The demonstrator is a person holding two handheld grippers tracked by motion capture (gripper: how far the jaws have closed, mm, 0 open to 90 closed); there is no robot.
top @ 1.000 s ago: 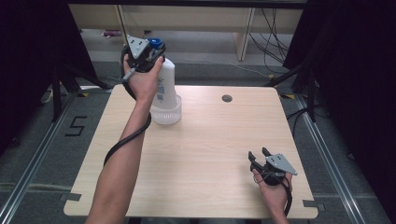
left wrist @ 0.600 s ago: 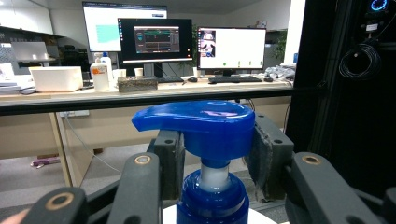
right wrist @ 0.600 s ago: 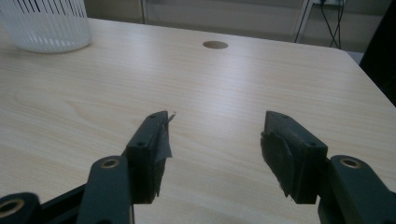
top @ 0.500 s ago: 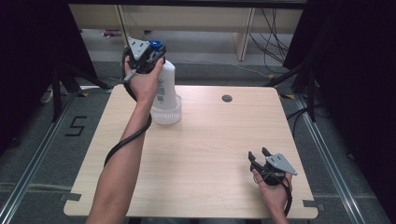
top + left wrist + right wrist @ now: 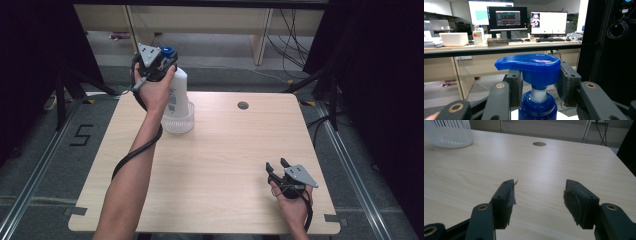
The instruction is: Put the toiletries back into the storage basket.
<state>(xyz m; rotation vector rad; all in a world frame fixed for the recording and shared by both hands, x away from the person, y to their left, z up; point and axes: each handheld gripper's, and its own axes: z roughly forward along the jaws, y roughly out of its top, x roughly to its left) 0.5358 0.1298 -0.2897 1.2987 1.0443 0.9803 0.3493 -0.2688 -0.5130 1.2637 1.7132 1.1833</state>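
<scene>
From where I stood, the left gripper (image 5: 159, 59) was clamped on the blue pump head (image 5: 531, 65) of a white bottle (image 5: 177, 92), its two jaws pressed against either side of the head just under the spout. The bottle stood with its base inside a clear ribbed basket (image 5: 179, 122) near the far left of the worktop (image 5: 215, 165). Whether the base had reached the basket's floor or hung a little above it, I could not tell.

The step in hand looked to me like setting the bottle down into that basket, or lifting it out; either way the grip was the weak point. A pump head is slippery, can turn on its collar, and sinks if pushed, so I judged the hold should stay firm and level, with no downward force on the head, lest it dispense. The bottle needed to travel straight up or down along the basket's axis: any tilt would catch the base on the ribbed wall and drag the light basket across the wood. Slow movement would also keep the heavy body from swinging under so high a grasp.

The right gripper (image 5: 279, 169) rested low at the near right, well apart from the bottle, its jaws spread wide with nothing between them. It could usefully have come across to steady the basket's rim, I thought, had the basket begun to shift.
</scene>
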